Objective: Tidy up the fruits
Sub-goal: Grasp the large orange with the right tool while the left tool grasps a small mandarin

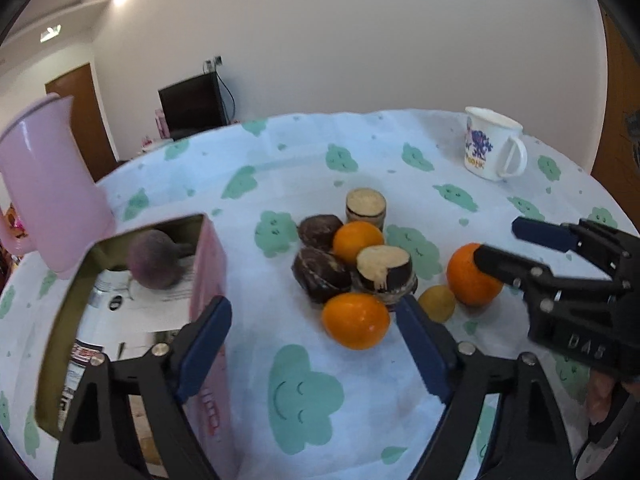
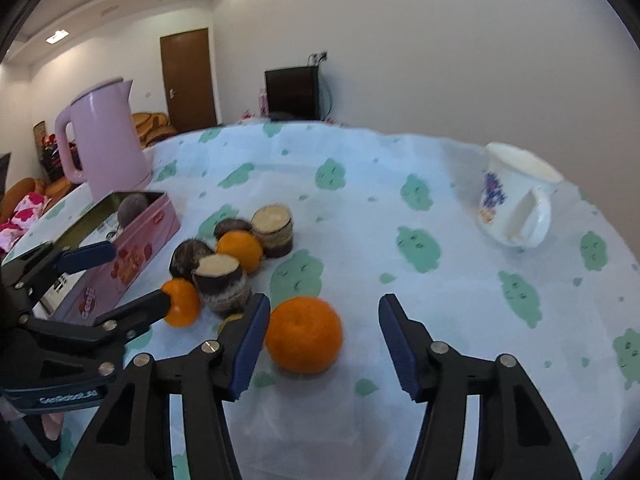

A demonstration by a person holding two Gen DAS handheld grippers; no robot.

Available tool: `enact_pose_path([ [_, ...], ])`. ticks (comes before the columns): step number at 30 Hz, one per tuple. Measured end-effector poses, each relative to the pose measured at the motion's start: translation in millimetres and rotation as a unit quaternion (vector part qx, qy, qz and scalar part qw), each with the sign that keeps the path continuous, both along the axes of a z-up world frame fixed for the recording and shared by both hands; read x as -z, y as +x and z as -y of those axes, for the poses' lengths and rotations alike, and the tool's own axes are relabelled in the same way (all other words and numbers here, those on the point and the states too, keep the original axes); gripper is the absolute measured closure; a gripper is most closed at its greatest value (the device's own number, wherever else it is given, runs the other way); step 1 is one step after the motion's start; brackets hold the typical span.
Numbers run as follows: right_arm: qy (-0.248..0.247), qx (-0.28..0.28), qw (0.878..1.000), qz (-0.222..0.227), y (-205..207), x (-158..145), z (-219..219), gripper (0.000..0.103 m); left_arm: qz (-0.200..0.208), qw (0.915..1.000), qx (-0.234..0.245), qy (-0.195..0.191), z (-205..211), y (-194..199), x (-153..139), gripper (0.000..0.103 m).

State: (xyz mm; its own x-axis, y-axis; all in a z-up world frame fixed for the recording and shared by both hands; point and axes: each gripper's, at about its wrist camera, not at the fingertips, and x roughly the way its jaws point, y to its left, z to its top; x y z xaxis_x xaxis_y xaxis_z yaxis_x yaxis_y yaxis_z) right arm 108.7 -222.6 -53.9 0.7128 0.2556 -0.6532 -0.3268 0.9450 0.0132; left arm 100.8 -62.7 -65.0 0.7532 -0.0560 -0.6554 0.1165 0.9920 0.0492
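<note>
A pile of fruit lies mid-table: three oranges, dark brown round fruits (image 1: 320, 274), cut pale-topped pieces (image 1: 385, 274) and a small yellow fruit (image 1: 437, 303). My left gripper (image 1: 310, 346) is open, just short of the nearest orange (image 1: 356, 321), beside the open pink tin (image 1: 206, 280) holding a purple fruit (image 1: 156, 258). My right gripper (image 2: 322, 346) is open around the right-hand orange (image 2: 304, 334), which sits on the cloth between its fingers; it also shows in the left wrist view (image 1: 472, 280).
A pink kettle (image 2: 106, 140) stands behind the tin at the left. A white mug (image 2: 516, 196) stands at the far right. The round table has a white cloth with green cloud prints (image 2: 360, 208). The left gripper (image 2: 116, 280) shows at the right view's left edge.
</note>
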Motion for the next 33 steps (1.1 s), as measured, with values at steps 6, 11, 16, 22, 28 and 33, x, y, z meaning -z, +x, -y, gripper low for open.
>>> enact_pose_path([
  [6, -0.024, -0.011, 0.999, -0.025, 6.4, 7.9, -12.1, 0.049, -0.038, 0.9987, 0.009, -0.033, -1.2, 13.9, 10.6, 0.027],
  [11, -0.006, -0.01, 0.999, -0.04, 9.7, 10.6, -8.5, 0.049, -0.043, 0.9986, 0.017, -0.025, 5.4, 16.0, 12.3, 0.028],
  [16, 0.002, -0.02, 0.998, -0.054, 13.5, 13.5, -10.6, 0.049, -0.048, 0.9984, 0.017, -0.024, 4.8, 18.9, 13.1, 0.028],
  [22, 0.029, -0.013, 0.998, -0.053, 13.0, 12.2, -2.4, 0.056, -0.042, 0.9984, 0.013, -0.035, -0.9, 18.5, 11.2, 0.032],
  [28, 0.029, -0.011, 0.998, -0.057, 14.0, 12.8, -2.1, 0.056, -0.047, 0.9988, 0.004, -0.015, 4.1, 20.1, 13.5, 0.029],
  [33, 0.025, -0.017, 0.998, -0.063, 15.6, 14.5, -4.5, 0.055, -0.052, 0.9986, 0.005, -0.003, 7.5, 21.2, 15.3, 0.028],
])
